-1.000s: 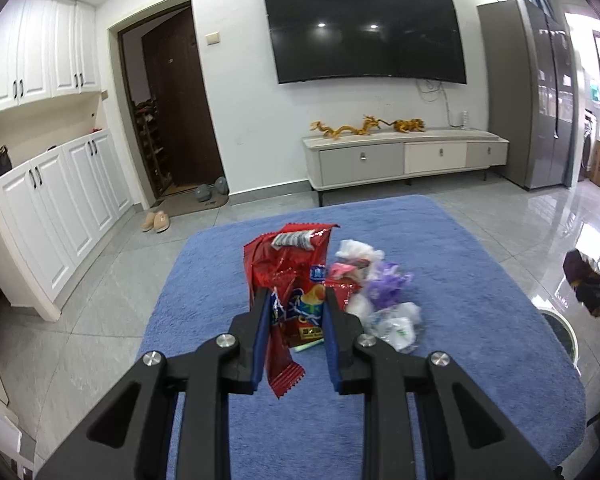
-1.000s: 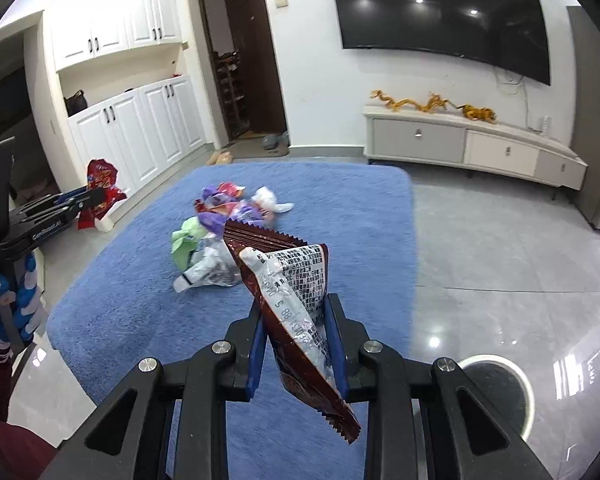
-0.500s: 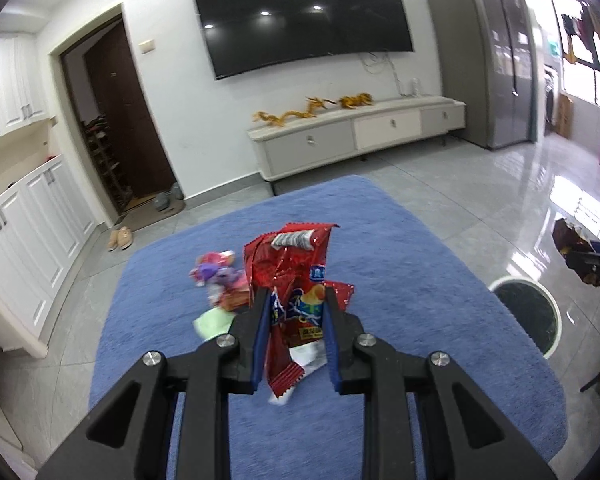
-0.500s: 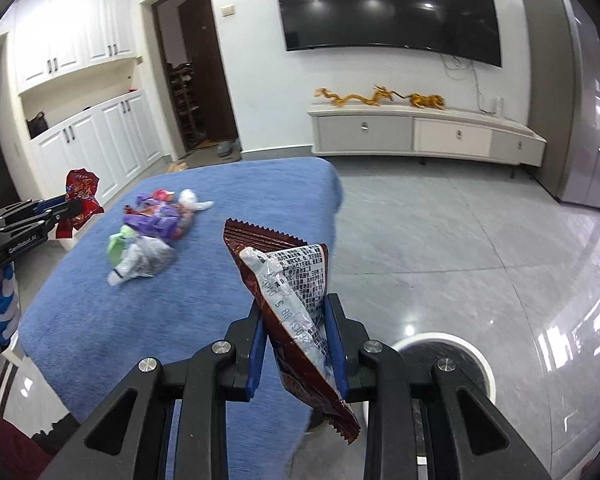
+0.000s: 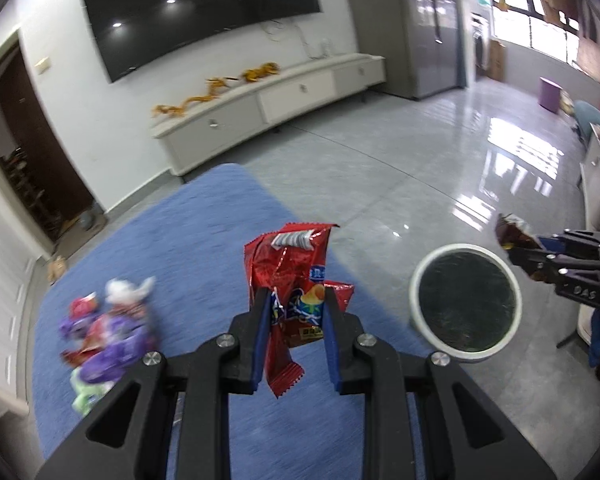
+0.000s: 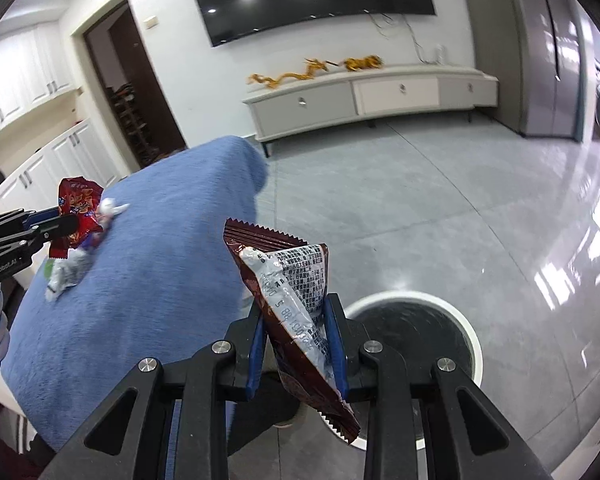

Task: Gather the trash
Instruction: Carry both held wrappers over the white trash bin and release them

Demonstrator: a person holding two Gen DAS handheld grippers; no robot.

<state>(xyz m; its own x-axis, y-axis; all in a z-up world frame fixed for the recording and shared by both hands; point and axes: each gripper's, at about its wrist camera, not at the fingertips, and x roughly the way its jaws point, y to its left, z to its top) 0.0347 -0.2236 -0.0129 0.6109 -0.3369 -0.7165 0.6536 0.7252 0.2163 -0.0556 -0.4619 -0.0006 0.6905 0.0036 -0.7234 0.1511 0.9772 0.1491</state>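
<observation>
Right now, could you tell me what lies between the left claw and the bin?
Left wrist view: only blue cloth edge and bare grey floor separate left claw from bin.

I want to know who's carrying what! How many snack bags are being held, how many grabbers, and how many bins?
Held snack bags: 2, red bag, brown bag
Grabbers: 2, left gripper, right gripper
Bins: 1, bin
Total: 5

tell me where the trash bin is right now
The trash bin stands on the grey floor just off the blue cloth's right edge, below the right tongs holding the brown wrapper.
</observation>
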